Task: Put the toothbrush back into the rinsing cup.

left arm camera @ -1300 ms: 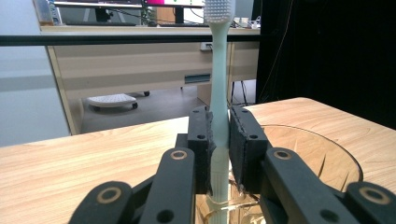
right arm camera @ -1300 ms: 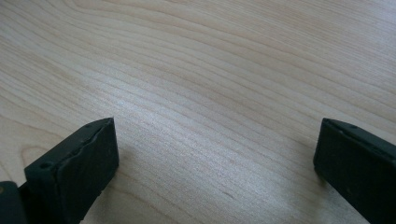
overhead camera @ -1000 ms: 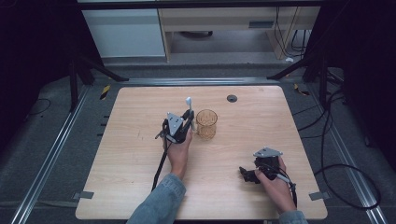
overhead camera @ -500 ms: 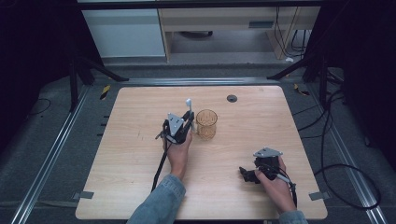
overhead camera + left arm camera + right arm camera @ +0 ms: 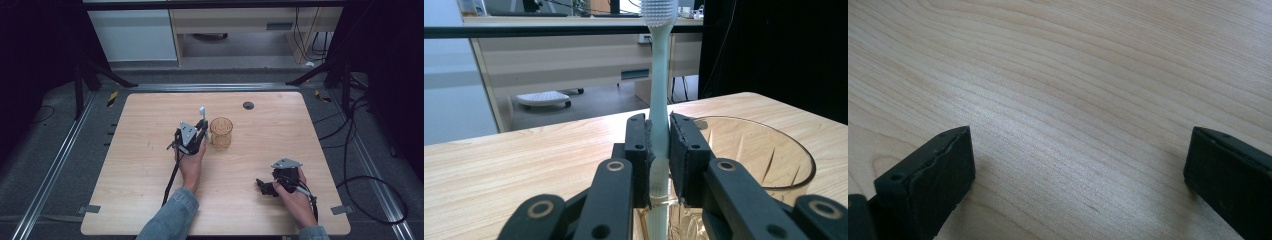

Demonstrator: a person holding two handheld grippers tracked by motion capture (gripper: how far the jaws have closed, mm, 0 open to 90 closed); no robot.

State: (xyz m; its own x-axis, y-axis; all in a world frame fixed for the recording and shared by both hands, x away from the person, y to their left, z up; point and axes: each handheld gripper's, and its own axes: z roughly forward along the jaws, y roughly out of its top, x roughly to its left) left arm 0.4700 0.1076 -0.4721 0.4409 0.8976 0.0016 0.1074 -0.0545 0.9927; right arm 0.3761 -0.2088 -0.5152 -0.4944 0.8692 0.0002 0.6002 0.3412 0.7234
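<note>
Now the left gripper is seen clamped on a toothbrush, its pads pressed against the pale green handle, which is held upright with the white bristle head at the top. The brush is judged light and stiff, its smooth plastic a little slippery, so the grip low on the handle looks well chosen; the slim neck higher up would give the pads less to bite on. Just beside the brush, a clear amber glass cup is seen standing upright on the wooden table, its rim close to the jaws. It is judged rigid, breakable and easily tipped. Well apart, near the front edge, the right gripper is rested low over bare wood, jaws spread wide, nothing between them. Counted: one toothbrush, one cup, two grippers.
</note>
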